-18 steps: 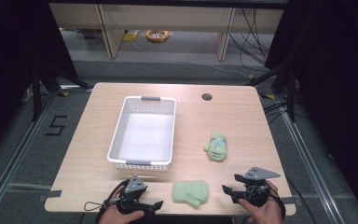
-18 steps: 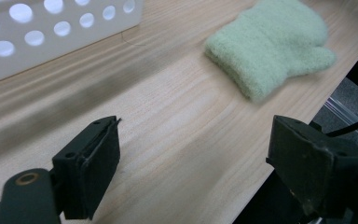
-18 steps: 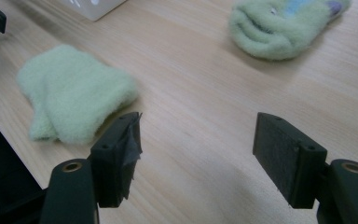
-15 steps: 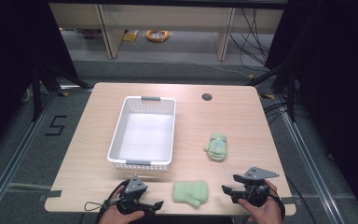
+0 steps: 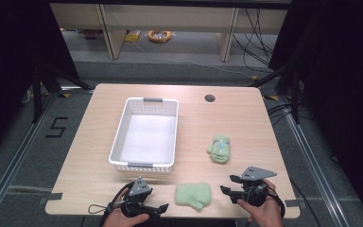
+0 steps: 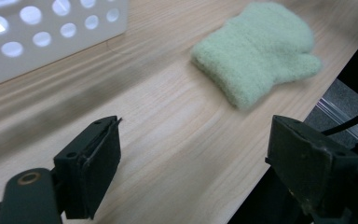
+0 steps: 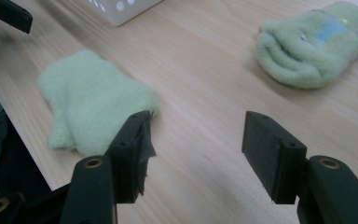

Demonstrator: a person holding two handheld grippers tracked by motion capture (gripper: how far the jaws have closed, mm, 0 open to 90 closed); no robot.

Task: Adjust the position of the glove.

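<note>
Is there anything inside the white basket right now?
Nothing is visible inside the white basket: its floor looks bare. The near wall hides a thin strip of that floor. Both green mittens lie outside on the table.

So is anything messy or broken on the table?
Nothing looks broken or spilled. The two green mittens just lie apart: the plain mitten sits at the near edge between the tongs, and the mitten with a blue patch lies farther back. The white basket stands straight and holds nothing.
</note>
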